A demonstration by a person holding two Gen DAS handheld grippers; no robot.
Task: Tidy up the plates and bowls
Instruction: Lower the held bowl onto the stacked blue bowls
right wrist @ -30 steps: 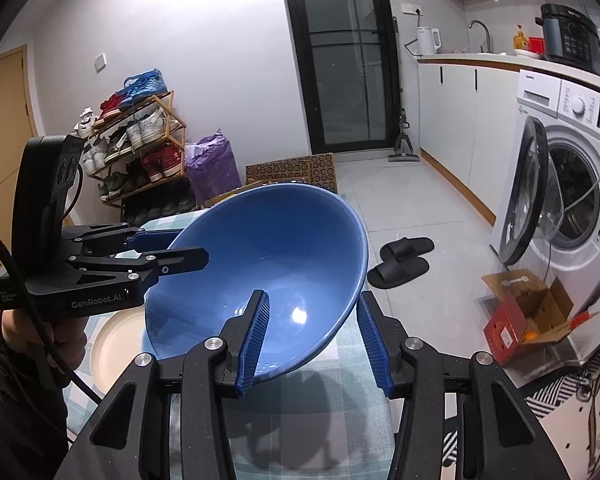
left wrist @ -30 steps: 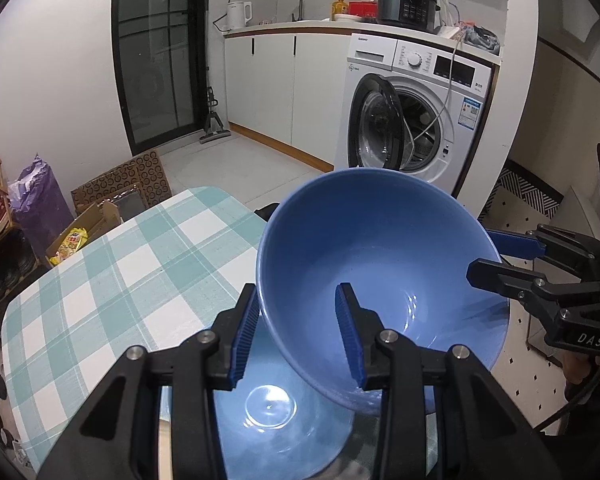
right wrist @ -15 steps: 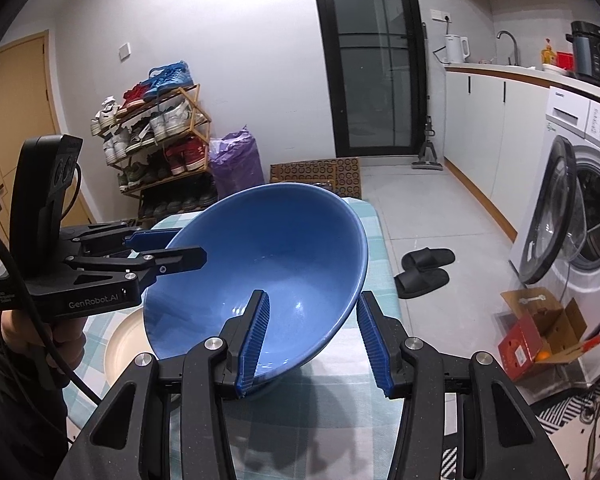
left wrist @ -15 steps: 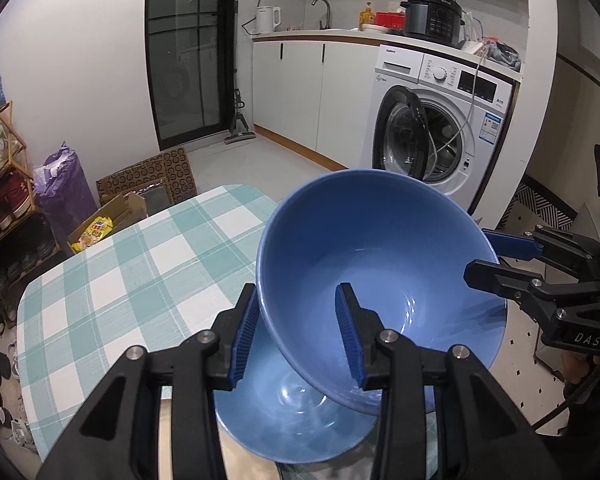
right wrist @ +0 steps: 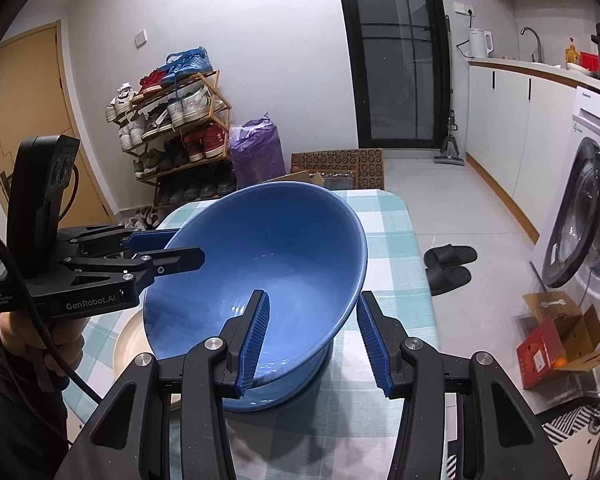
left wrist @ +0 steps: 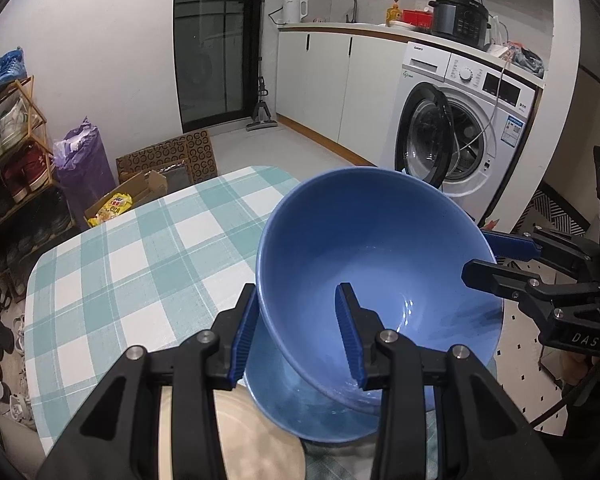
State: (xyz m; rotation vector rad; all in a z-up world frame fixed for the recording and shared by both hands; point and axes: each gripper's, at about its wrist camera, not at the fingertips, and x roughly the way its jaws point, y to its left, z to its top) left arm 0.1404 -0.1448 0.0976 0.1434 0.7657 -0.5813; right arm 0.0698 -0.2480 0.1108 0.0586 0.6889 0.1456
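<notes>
glossy blue bowl [left wrist: 380, 264] — smooth, checked cloth [left wrist: 140, 264]

Left wrist fisheye view. Lower centre: the left tool [left wrist: 296, 332], its blue-padded fingers [left wrist: 245, 334] astride the near rim of a tilted blue bowl [left wrist: 380, 264], one pad outside the wall, one inside. Right edge: the right tool [left wrist: 500, 258], gripping the bowl's far rim. Beneath the tilted bowl lies a second blue bowl [left wrist: 300, 412], touching a cream plate [left wrist: 256, 444] at the bottom of the frame. All stand over a table [left wrist: 140, 264] covered in teal-and-white check cloth. Upper right: a washing machine [left wrist: 460, 128] with its door ajar. Left edge: a shoe rack [left wrist: 8, 148] and a purple bag [left wrist: 82, 164].
</notes>
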